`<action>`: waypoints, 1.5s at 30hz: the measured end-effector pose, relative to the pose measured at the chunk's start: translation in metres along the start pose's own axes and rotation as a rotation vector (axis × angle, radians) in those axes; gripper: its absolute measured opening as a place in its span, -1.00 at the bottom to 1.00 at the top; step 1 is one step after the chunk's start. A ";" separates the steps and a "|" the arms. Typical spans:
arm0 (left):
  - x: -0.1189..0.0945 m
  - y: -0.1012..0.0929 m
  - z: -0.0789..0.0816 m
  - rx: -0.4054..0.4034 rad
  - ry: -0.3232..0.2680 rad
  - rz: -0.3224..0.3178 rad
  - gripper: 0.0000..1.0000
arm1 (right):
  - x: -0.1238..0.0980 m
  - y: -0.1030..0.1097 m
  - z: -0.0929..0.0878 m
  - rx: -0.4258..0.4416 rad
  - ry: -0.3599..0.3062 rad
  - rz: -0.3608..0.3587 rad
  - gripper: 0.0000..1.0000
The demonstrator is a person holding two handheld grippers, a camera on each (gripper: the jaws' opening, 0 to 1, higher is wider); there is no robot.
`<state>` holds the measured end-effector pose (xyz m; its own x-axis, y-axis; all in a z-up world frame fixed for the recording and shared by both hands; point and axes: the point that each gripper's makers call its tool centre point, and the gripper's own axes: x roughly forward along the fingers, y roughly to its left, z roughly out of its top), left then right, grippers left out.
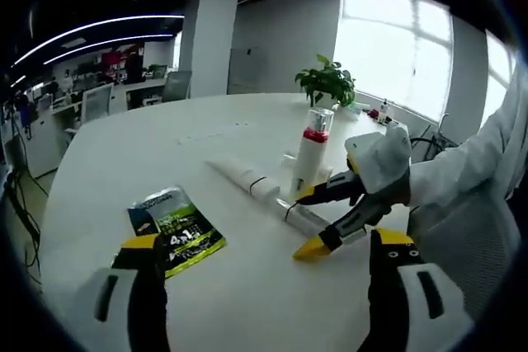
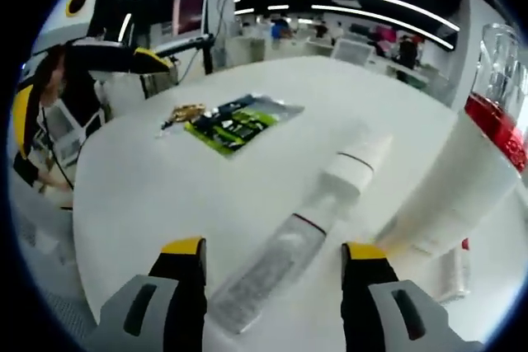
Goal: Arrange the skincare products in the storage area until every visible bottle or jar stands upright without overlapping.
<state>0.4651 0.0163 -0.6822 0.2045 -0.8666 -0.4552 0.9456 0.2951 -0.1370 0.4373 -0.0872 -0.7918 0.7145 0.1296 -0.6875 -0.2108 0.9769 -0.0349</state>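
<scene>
Right gripper [image 2: 272, 257]: jaws apart, straddling the clear, white-capped tube [image 2: 272, 274] lying flat on the white table [image 2: 140, 195].
Left gripper [image 1: 268, 249]: jaws apart, holding nothing.
White bottle with red band and clear cap [image 1: 310, 152]: upright, just beyond the tube.
Green sachet [image 1: 175, 230]: flat, well apart.

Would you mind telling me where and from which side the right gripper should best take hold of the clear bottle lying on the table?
Probably mid-body. The clear bottle lies flat on the white table, its long axis running between the open fingers of the right gripper, white cap pointing away. Coming down from above, closing across its narrow width, clears the upright white bottle standing close on one side.
</scene>
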 end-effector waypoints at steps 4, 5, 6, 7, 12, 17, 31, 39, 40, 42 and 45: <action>0.001 -0.001 0.000 -0.002 0.001 -0.003 0.98 | -0.005 -0.003 -0.001 0.003 -0.002 -0.004 -0.02; 0.002 -0.001 0.000 -0.003 0.002 -0.002 0.98 | -0.004 -0.003 -0.003 0.006 0.003 -0.004 -0.04; 0.002 -0.001 -0.001 -0.004 0.004 -0.001 0.98 | -0.005 -0.004 -0.006 0.010 0.007 -0.008 -0.07; 0.002 -0.002 -0.001 -0.005 0.006 -0.001 0.98 | -0.005 -0.004 -0.008 0.014 0.011 -0.009 -0.09; 0.001 -0.005 -0.003 0.001 0.017 -0.001 0.98 | -0.006 -0.007 -0.007 0.013 0.007 -0.010 -0.15; 0.000 -0.009 -0.003 0.004 0.030 -0.003 0.97 | -0.008 -0.015 -0.007 0.019 0.010 -0.016 -0.34; 0.000 -0.022 -0.002 0.026 0.047 0.004 0.96 | -0.005 -0.019 -0.008 -0.023 0.015 0.014 -0.70; 0.001 -0.035 0.003 0.042 0.063 0.017 0.95 | -0.002 -0.021 -0.009 -0.038 0.037 0.037 -0.72; 0.001 -0.036 0.004 0.044 0.064 0.016 0.95 | -0.002 -0.022 -0.009 -0.029 0.039 0.043 -0.72; 0.002 -0.040 0.006 0.046 0.064 0.014 0.95 | -0.004 -0.019 -0.006 0.051 0.029 0.076 -0.72; 0.003 -0.044 0.007 0.043 0.061 0.012 0.94 | -0.011 -0.019 0.002 0.106 0.006 0.107 -0.72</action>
<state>0.4260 -0.0026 -0.6711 0.2014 -0.8368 -0.5091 0.9535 0.2865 -0.0938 0.4348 -0.1066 -0.7817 0.6873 0.2336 -0.6877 -0.2138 0.9700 0.1157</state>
